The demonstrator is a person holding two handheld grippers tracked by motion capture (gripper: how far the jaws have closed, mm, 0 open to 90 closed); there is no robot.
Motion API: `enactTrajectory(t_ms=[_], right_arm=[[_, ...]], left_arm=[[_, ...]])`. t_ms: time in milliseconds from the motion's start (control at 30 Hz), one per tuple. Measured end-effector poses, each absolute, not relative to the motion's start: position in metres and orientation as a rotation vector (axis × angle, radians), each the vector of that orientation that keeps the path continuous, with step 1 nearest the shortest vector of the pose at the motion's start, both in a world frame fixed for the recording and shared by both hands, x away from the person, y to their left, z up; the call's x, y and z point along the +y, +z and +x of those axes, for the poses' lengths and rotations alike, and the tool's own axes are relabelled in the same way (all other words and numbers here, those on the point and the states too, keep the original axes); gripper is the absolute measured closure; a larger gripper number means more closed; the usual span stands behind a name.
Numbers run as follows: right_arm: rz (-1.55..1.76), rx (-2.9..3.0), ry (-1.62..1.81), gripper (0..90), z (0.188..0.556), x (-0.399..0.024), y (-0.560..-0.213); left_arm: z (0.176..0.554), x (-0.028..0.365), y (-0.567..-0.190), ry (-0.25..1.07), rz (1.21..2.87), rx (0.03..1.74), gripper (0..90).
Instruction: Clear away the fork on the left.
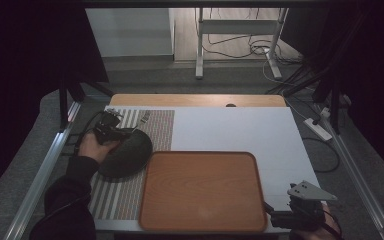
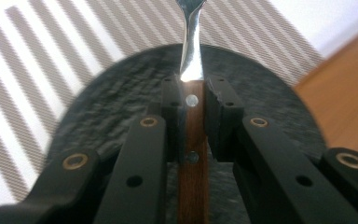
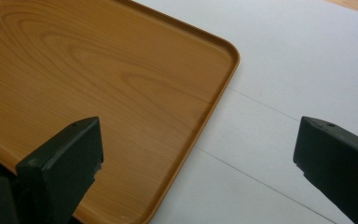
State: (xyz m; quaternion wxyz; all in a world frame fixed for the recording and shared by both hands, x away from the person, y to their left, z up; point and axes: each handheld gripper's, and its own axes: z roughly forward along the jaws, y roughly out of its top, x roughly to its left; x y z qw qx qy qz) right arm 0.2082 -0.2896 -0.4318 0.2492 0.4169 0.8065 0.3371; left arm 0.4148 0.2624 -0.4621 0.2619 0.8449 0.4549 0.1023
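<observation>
- In the left gripper view, nearest the lens, the left gripper is clamping the wooden handle of a piece of cutlery, both pads pressed flat against its sides just below the metal neck.
- The piece is hanging over the dark slate plate, which is lying on the striped placemat; in the high view that plate is sitting just left of the wooden tray.
- Judged from this, the step in hand is carrying the cutlery — the grip is looking centred, so keeping the handle level and moving slowly should be stopping it from pivoting between the pads.
- The right gripper is waiting with its jaws wide apart and holding nothing, over the tray's near right corner and the white table.
- The working end is running out of the top of the left gripper view — whether spoon, fork or knife cannot be told.
- The high view is dim, and the cutlery is too small there to make out.
</observation>
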Motion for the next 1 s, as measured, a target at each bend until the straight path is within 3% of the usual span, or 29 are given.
enactTrajectory(t_ms=[1000], right_arm=[[1.103, 2.197, 0.921, 1.9, 0.206, -0.288, -0.431]], left_arm=[[0.310, 0.203, -0.452, 0.211, 2.246, 1.172, 77.9]])
